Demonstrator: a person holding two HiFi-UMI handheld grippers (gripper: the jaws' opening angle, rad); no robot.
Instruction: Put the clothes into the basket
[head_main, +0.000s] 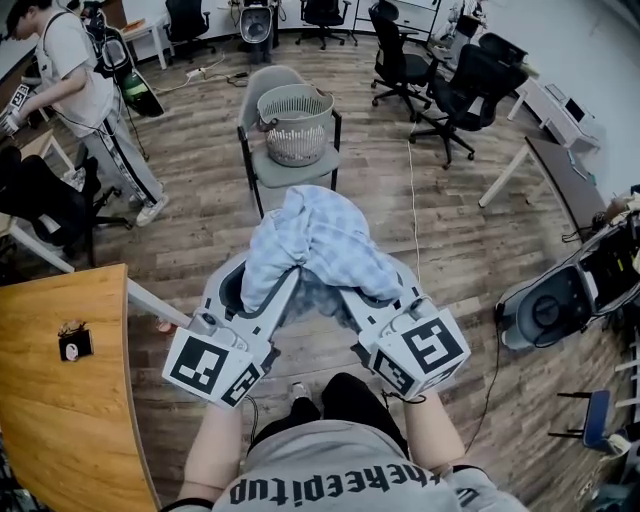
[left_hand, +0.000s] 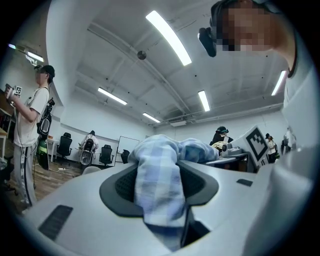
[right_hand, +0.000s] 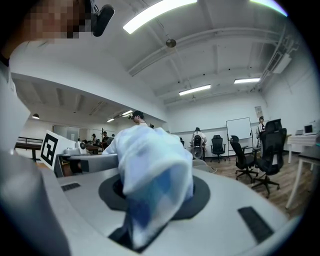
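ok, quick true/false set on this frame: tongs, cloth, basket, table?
1. The left tongs and the right tongs both clamp the same blue checked cloth. True.
2. The cloth already lies in the basket. False: it is held up between the two tongs, nearer the person than the basket.
3. The basket stands on a grey chair. True.
4. The wooden table is on the person's right. False: it is on the left, in the lower left corner of the head view.
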